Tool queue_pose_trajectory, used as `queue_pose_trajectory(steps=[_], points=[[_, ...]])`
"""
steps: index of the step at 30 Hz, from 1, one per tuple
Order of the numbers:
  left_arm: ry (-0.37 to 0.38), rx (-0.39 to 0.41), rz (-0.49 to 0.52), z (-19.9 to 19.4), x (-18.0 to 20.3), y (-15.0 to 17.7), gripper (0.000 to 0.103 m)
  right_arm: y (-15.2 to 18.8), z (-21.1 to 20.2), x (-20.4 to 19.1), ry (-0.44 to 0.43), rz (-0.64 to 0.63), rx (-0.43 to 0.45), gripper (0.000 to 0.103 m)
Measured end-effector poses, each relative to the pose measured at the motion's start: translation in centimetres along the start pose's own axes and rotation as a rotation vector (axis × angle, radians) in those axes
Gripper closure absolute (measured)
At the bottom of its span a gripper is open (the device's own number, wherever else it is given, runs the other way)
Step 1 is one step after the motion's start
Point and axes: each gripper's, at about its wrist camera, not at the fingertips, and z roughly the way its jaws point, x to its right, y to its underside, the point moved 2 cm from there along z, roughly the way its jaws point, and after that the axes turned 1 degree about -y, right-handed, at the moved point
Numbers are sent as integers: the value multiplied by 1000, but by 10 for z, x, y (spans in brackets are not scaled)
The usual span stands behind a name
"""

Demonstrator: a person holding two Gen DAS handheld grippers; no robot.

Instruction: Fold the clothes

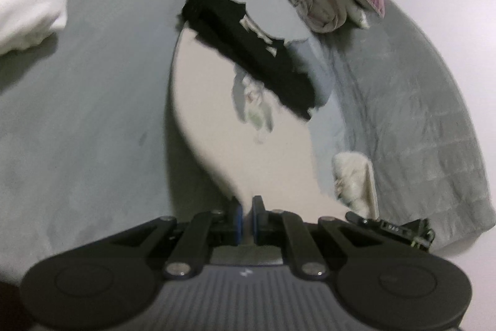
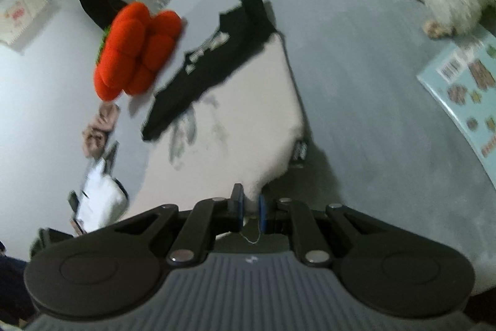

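Both grippers, left gripper (image 1: 247,208) and right gripper (image 2: 250,202), are pinched nearly closed on the near edge of a white shirt (image 1: 214,101) stretching away toward a black garment (image 1: 248,51).

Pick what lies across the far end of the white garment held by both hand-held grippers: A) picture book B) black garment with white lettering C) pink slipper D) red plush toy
B: the black garment with white lettering lies diagonally over the far end of the white garment, whose near edge is pinched by the left hand-held gripper and the right hand-held gripper.
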Motion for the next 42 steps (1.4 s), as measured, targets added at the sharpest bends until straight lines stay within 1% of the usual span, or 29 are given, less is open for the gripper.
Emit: queue_pose_trajectory(steps=[5, 9, 15, 20, 23, 26, 28, 29, 30, 31, 32, 33, 36, 38, 42], points=[[21, 45, -38, 9, 2, -30, 97, -29, 8, -8, -29, 29, 47, 90], [21, 78, -87, 26, -5, -60, 97, -52, 28, -6, -37, 61, 71, 90], [-2, 110, -163, 59, -26, -100, 97, -80, 63, 9, -41, 117, 102, 89], [-34, 111, -183, 84, -44, -119, 96, -96, 90, 28, -31, 156, 120, 89], [-71, 97, -144, 92, -50, -124, 96, -98, 103, 42, -32, 169, 120, 89], [-62, 85, -104, 89, -45, -130, 96, -93, 103, 52, -73, 181, 135, 89], [-57, 103, -56, 82, -38, -131, 95, -94, 100, 53, -90, 187, 141, 85], [-65, 116, -30, 79, -35, -130, 91, -96, 96, 51, -93, 188, 143, 84], [-73, 129, -3, 75, -33, -130, 85, -98, 92, 46, -95, 163, 163, 80], [-88, 143, 24, 72, -30, -129, 80, -99, 87, 42, -82, 134, 188, 69], [-123, 165, 56, 68, -28, -128, 71, -100, 82, 37, -68, 105, 213, 63], [-159, 189, 92, 63, -26, -127, 67, -99, 78, 33, -51, 73, 233, 60], [-226, 230, 189, 54, -21, -124, 62, -95, 73, 25, 25, -18, 244, 60], [-257, 233, 248, 52, -19, -121, 60, -91, 70, 21, 71, -84, 244, 60], [-307, 222, 352, 59, -11, -115, 58, -83, 77, 16, 121, -181, 219, 60]])
